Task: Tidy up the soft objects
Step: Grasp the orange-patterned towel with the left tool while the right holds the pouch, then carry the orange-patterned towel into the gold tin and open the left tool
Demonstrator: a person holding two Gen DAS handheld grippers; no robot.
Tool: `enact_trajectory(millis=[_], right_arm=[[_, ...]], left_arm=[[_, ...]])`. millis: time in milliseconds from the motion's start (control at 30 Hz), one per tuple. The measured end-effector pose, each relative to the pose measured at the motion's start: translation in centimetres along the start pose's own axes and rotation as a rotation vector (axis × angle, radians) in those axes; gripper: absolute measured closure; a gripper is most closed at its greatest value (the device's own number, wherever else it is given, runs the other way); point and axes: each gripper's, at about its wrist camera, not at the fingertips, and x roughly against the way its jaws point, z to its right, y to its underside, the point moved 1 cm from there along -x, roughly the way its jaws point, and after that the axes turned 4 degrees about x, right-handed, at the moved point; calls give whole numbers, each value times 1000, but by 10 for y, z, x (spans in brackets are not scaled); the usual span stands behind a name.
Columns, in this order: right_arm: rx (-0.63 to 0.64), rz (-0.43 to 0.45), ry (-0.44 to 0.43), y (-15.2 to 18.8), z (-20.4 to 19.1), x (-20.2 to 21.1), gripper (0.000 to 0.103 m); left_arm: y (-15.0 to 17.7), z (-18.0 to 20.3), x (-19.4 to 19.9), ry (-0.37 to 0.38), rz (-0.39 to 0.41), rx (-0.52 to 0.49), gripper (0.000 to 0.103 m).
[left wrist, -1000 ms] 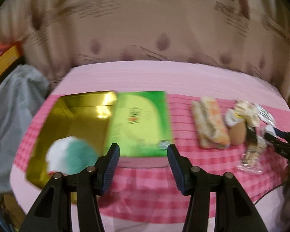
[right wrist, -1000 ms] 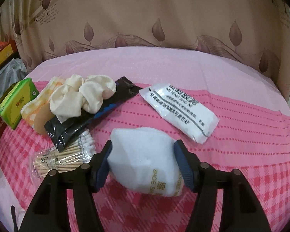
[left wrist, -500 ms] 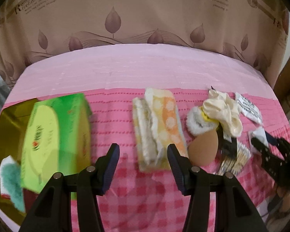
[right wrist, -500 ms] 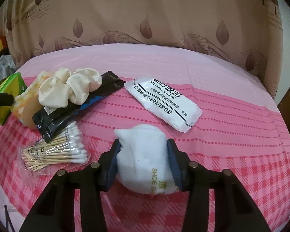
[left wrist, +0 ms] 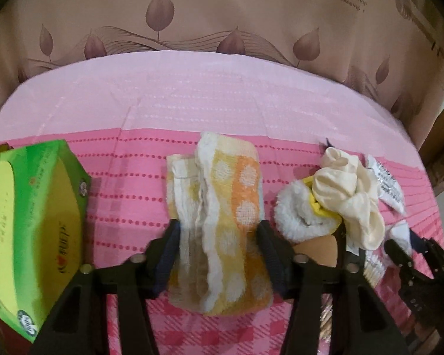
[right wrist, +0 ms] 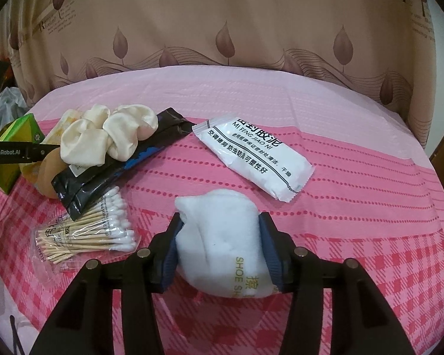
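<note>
My left gripper (left wrist: 219, 236) is open, its jaws on either side of a folded yellow and orange towel (left wrist: 222, 207) lying on the pink cloth. My right gripper (right wrist: 220, 236) is shut on a white shoe-shine sponge (right wrist: 222, 236) and pinches its sides. A cream scrunchie (left wrist: 349, 195) lies on a fluffy white and yellow puff (left wrist: 296, 216) and a tan makeup sponge (left wrist: 319, 245), right of the towel. The scrunchie also shows in the right wrist view (right wrist: 103, 136).
A green tissue box (left wrist: 29, 224) stands at the left. A black sachet (right wrist: 115, 168), a bag of cotton swabs (right wrist: 83, 233) and a white packet (right wrist: 251, 156) lie on the pink checked tablecloth (right wrist: 370, 213). A leaf-patterned curtain (left wrist: 222, 9) hangs behind.
My left gripper has swung right from the gold tin and green box and come down around the towel. My right gripper has closed tighter on the white sponge.
</note>
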Motion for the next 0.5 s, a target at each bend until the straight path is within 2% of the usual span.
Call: enact_trajectory(millis=[67,133,500], right_arm=[[-2,-1,-2,0,0,0,54],[-3,-2,-3,-1,0,-1,54],[-1,-5,2,1,0,-1,53]], left_arm=[[2,1,3,5,0,-20,72],[2,3,4,0,4,-29,75],[13,2,27,-26,21,-52,78]])
